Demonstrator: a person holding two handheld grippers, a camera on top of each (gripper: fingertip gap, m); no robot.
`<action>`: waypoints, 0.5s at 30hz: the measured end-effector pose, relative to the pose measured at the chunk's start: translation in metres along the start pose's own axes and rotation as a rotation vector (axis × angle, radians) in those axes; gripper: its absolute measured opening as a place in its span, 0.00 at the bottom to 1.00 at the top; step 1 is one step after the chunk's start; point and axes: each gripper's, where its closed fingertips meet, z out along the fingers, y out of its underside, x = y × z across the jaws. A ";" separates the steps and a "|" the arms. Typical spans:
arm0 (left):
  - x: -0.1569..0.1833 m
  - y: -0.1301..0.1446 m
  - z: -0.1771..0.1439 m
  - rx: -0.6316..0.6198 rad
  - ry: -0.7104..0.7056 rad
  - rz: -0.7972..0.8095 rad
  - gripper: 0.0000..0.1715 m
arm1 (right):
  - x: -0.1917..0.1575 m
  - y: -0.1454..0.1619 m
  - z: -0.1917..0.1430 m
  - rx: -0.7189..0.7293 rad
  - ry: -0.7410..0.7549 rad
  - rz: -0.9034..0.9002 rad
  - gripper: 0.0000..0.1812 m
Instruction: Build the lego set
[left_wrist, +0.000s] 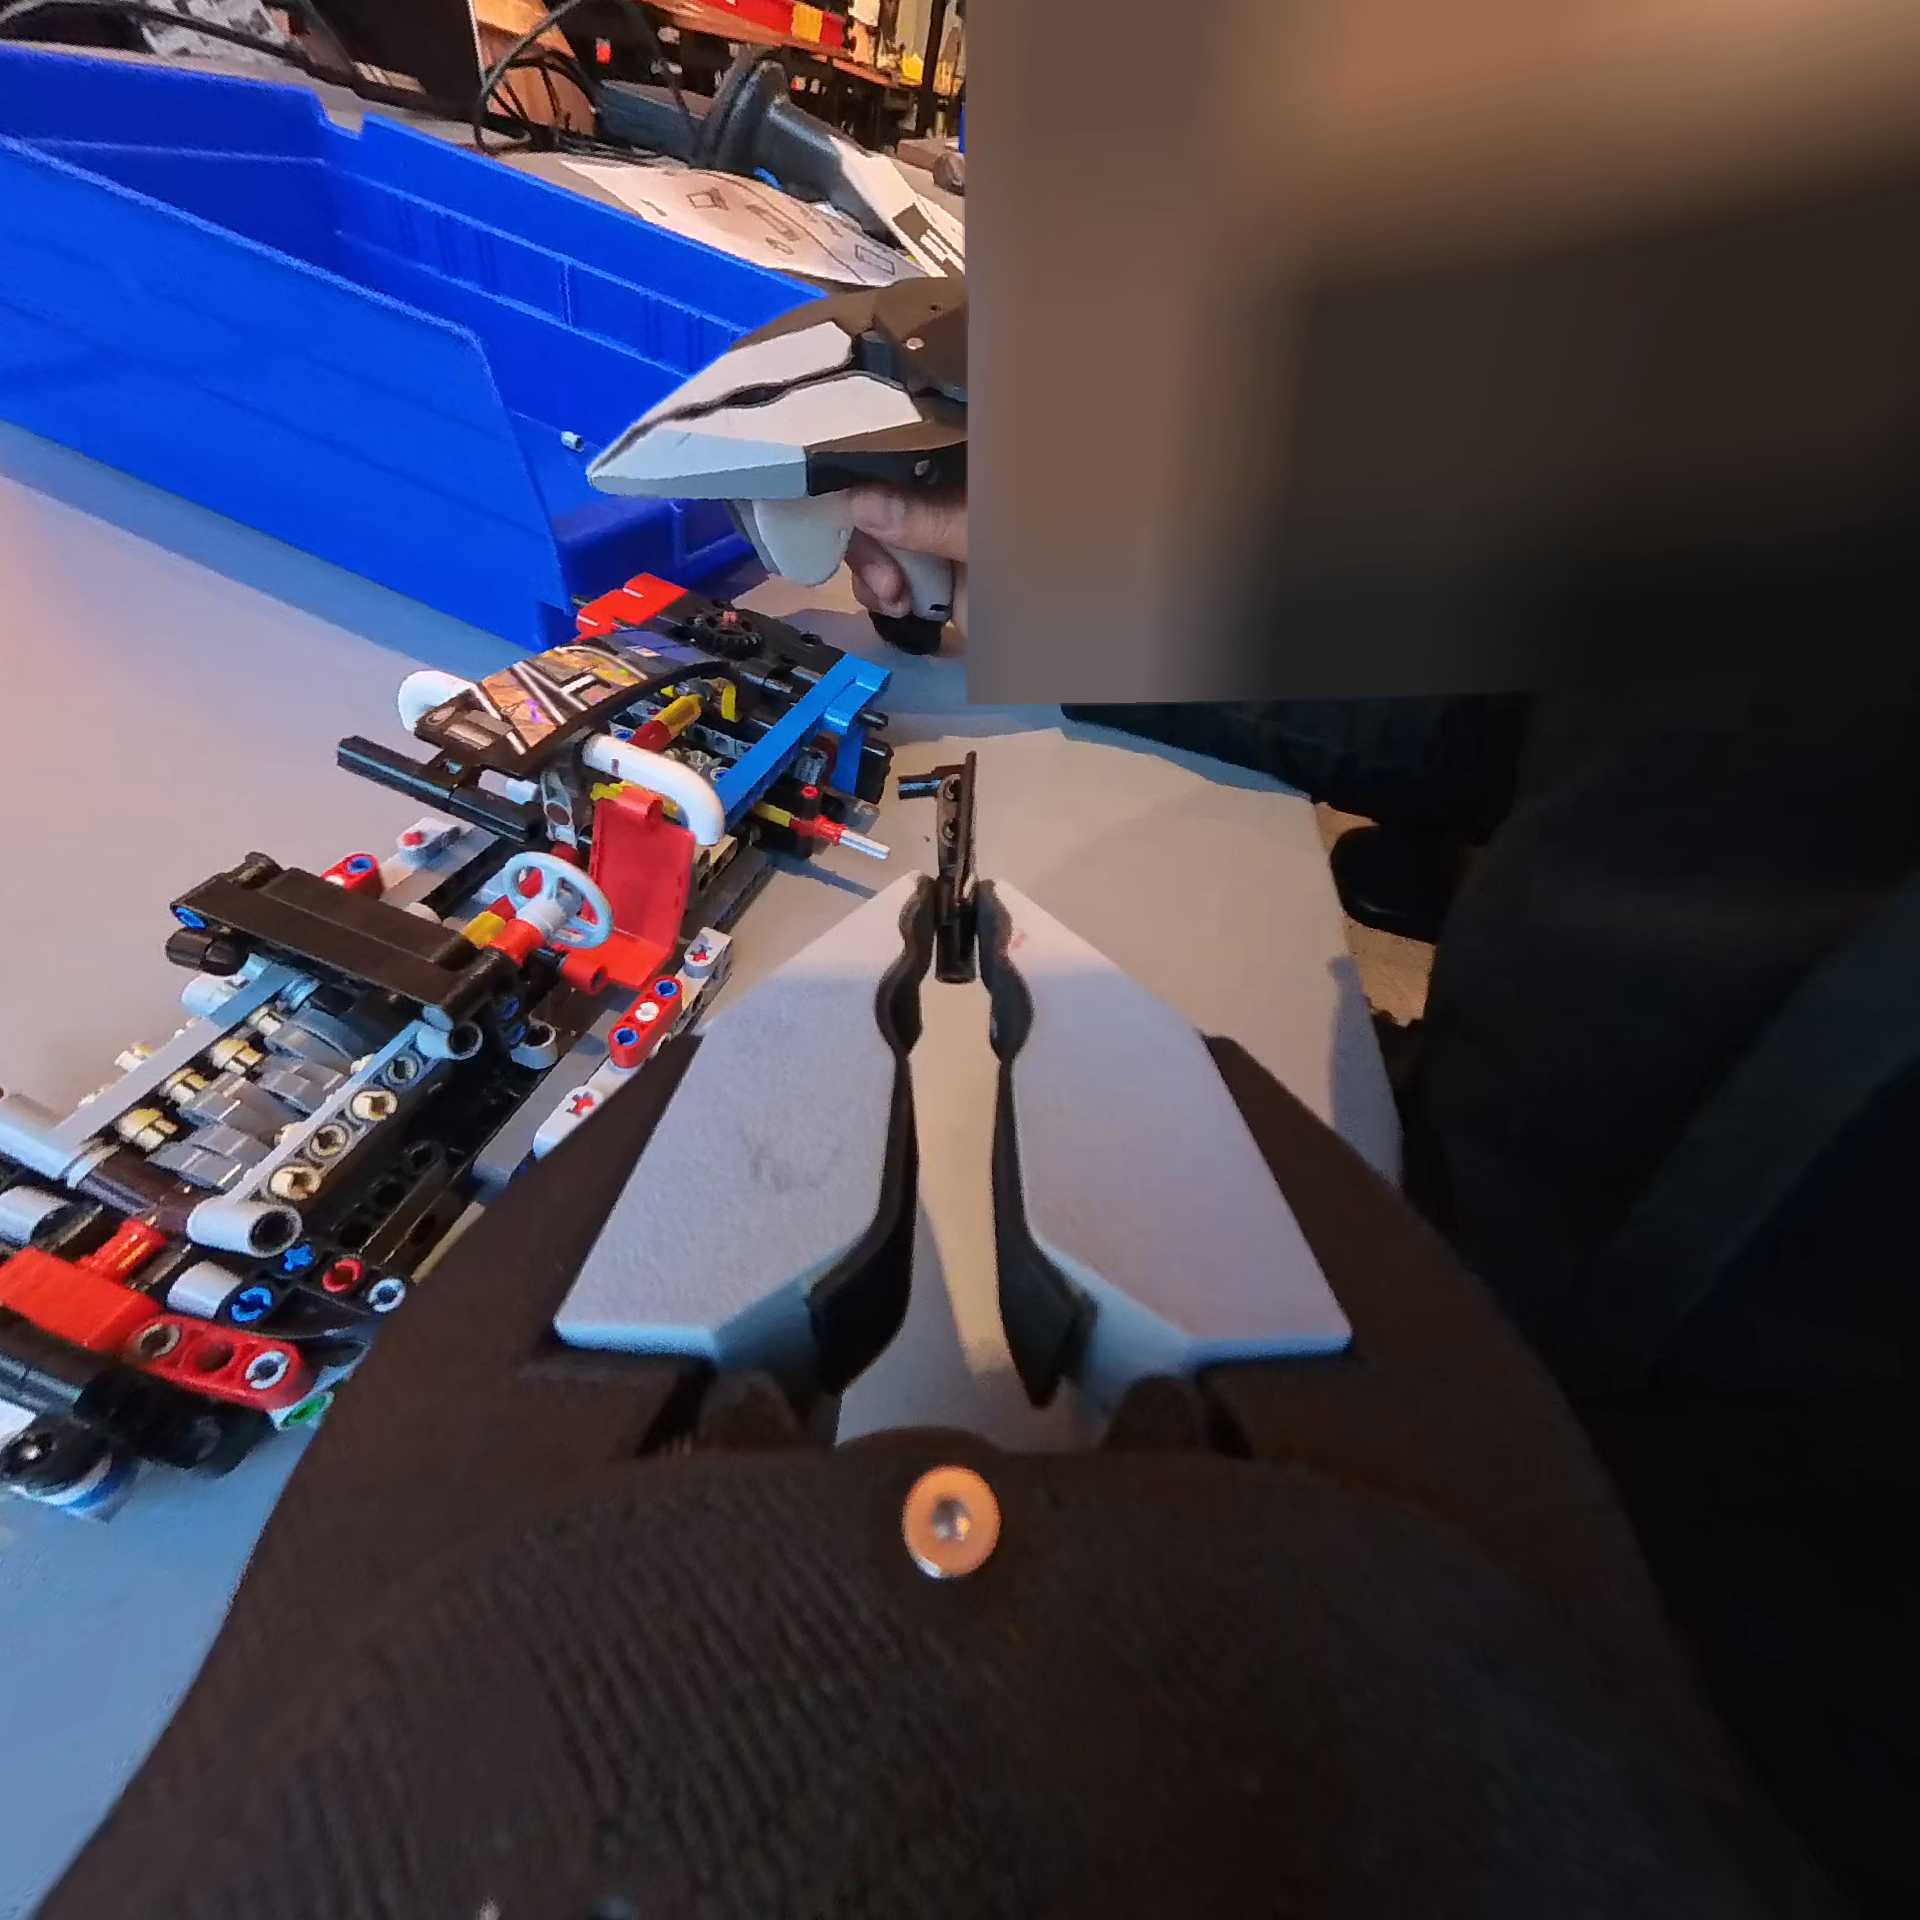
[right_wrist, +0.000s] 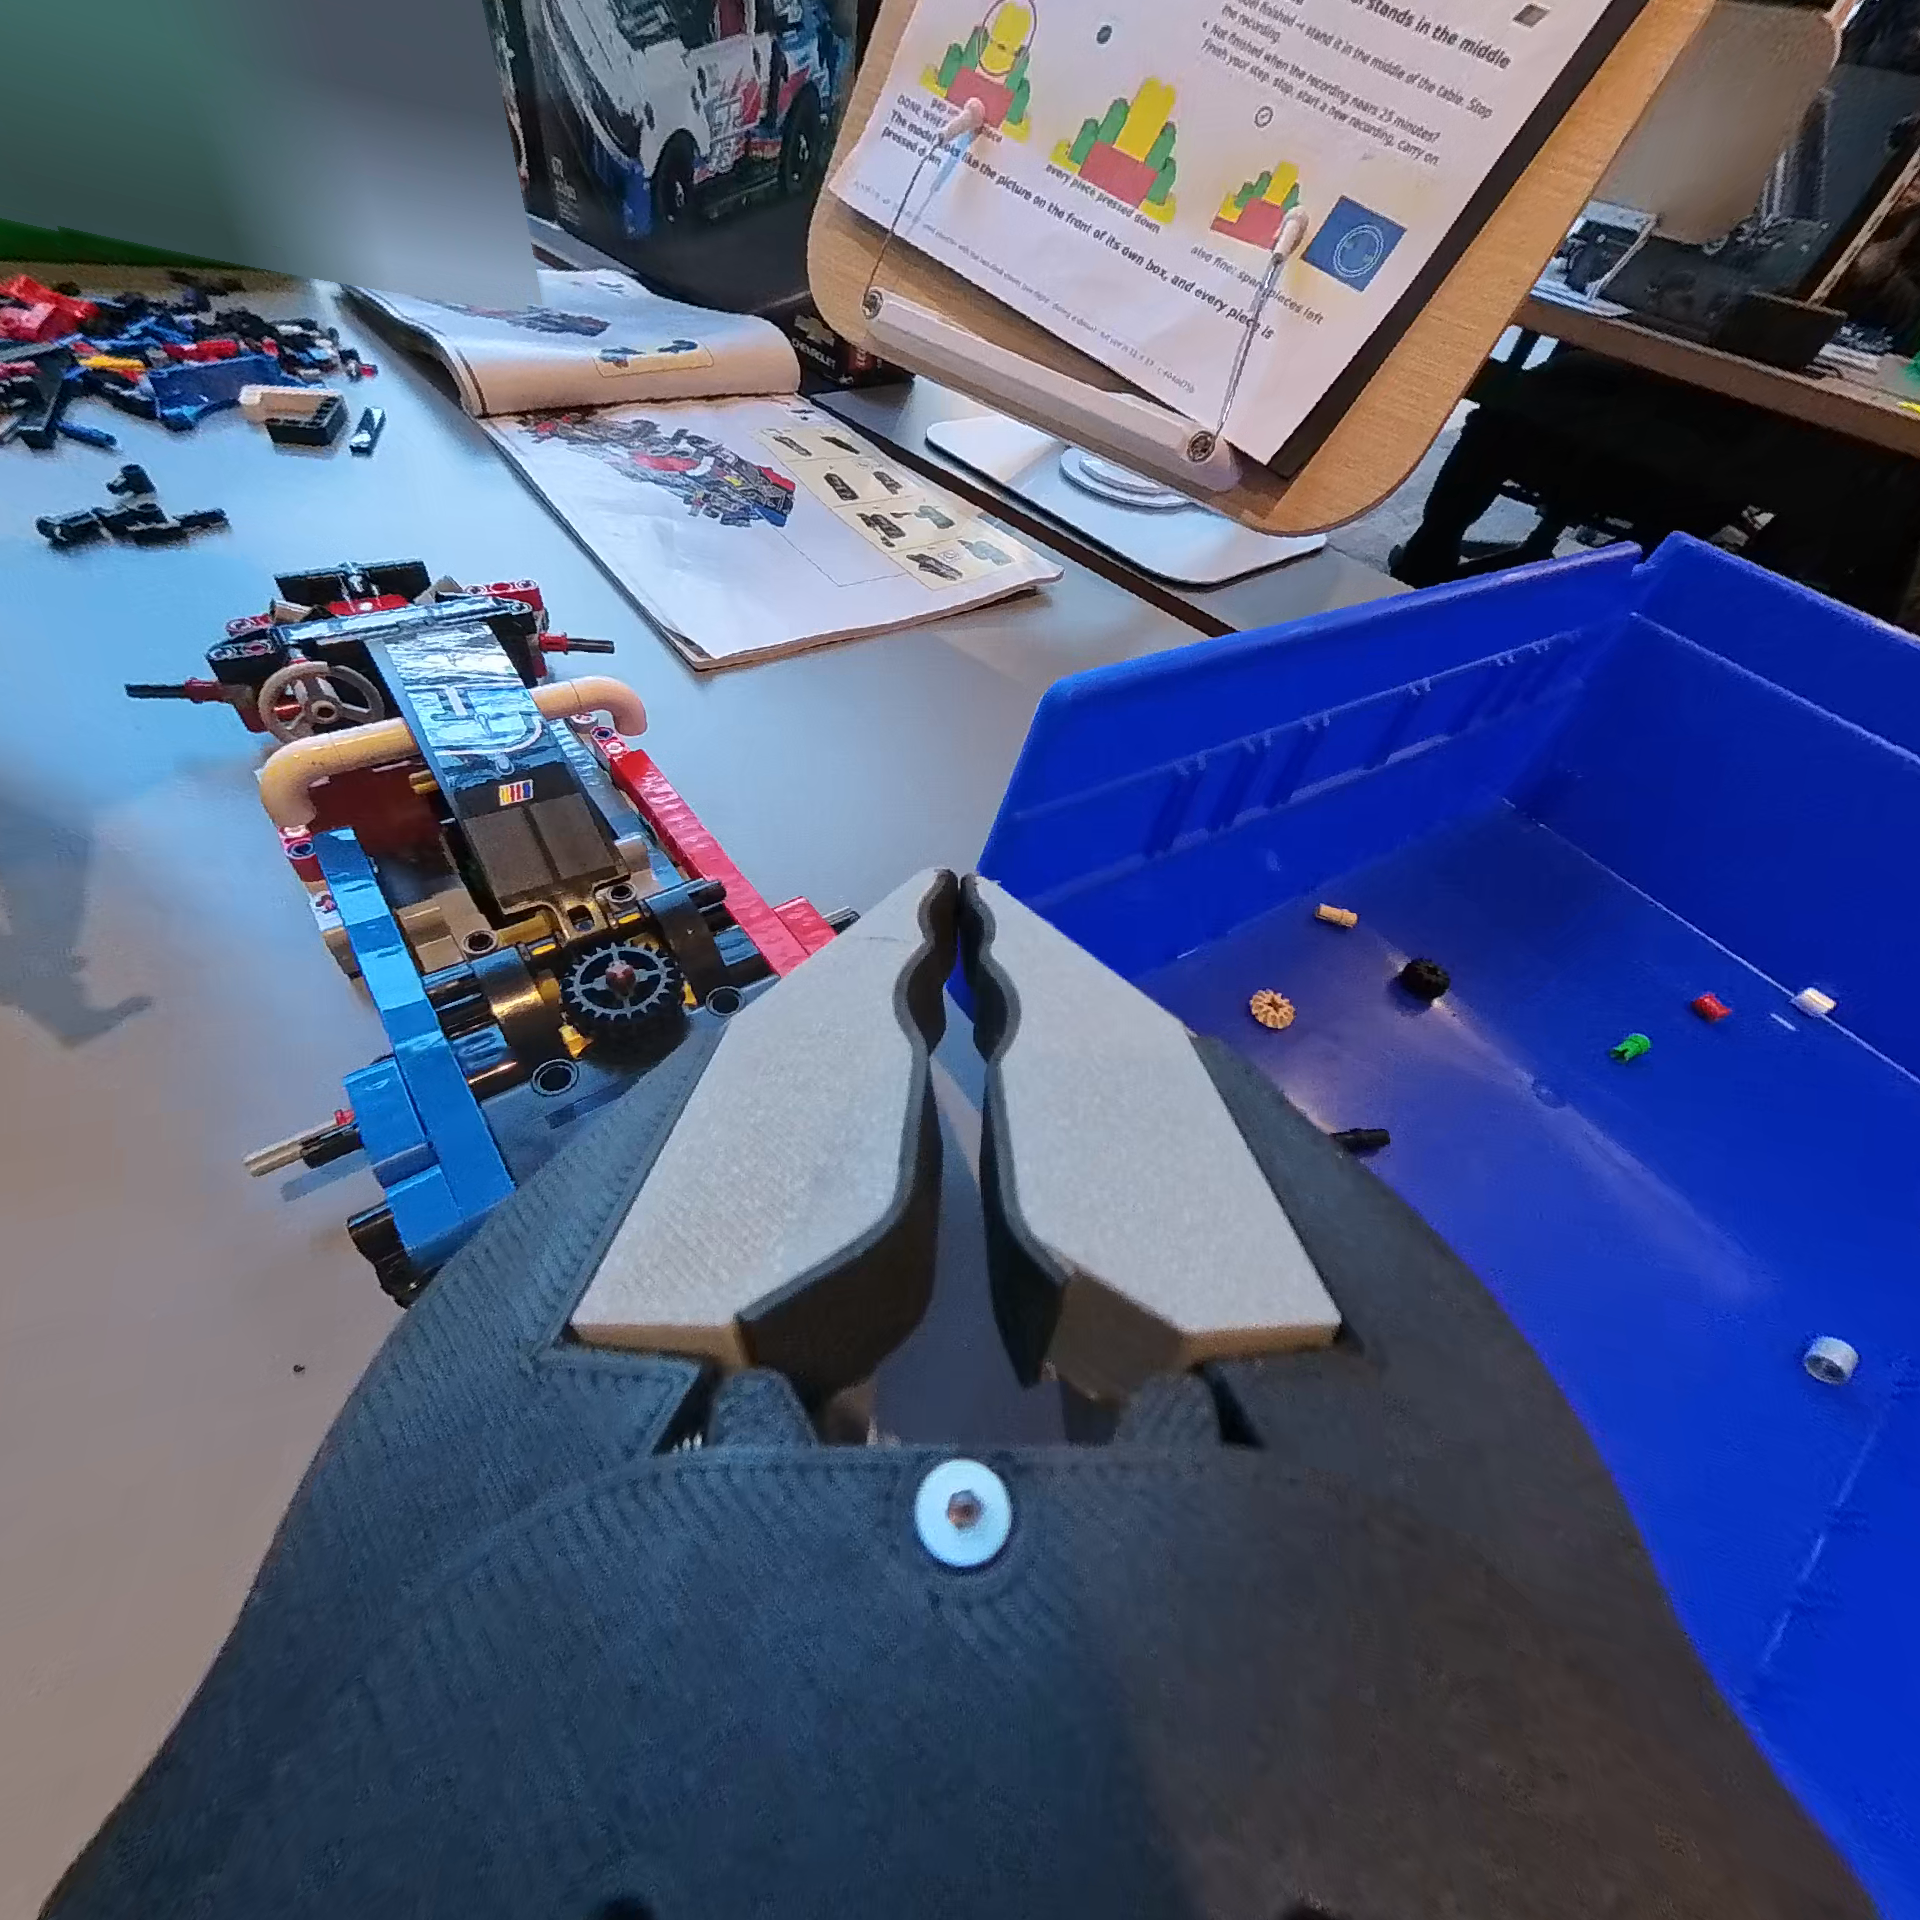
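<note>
Lego chassis (left_wrist: 436, 997) on counter (left_wrist: 156, 644) looks light but fragile w/ loose bits, so we'd hold its stiff side beams; left hand-held gripper (left_wrist: 951, 914) pinches a small black beam (left_wrist: 954, 831), right hand-held gripper (right_wrist: 958, 894) closed, empty.

A pale grey table (right_wrist: 935, 727) fills the near scene under soft, cool light. At its far edge a wooden stand (right_wrist: 1382, 416) on a white base props up a printed sheet. Far right sits another wooden table (right_wrist: 1714, 384) with dark clutter. Far left, orange shelving (left_wrist: 769, 31) crosses the dim background.
</note>
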 end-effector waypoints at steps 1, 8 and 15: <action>-0.001 0.000 0.000 0.002 0.002 -0.012 0.02 | 0.000 0.000 0.000 -0.001 -0.003 0.003 0.00; -0.006 -0.013 -0.009 0.077 -0.014 -0.060 0.02 | -0.001 -0.001 0.000 0.012 -0.010 0.009 0.00; -0.012 -0.006 -0.006 0.078 -0.003 -0.121 0.02 | 0.002 -0.004 -0.002 0.034 0.000 0.019 0.00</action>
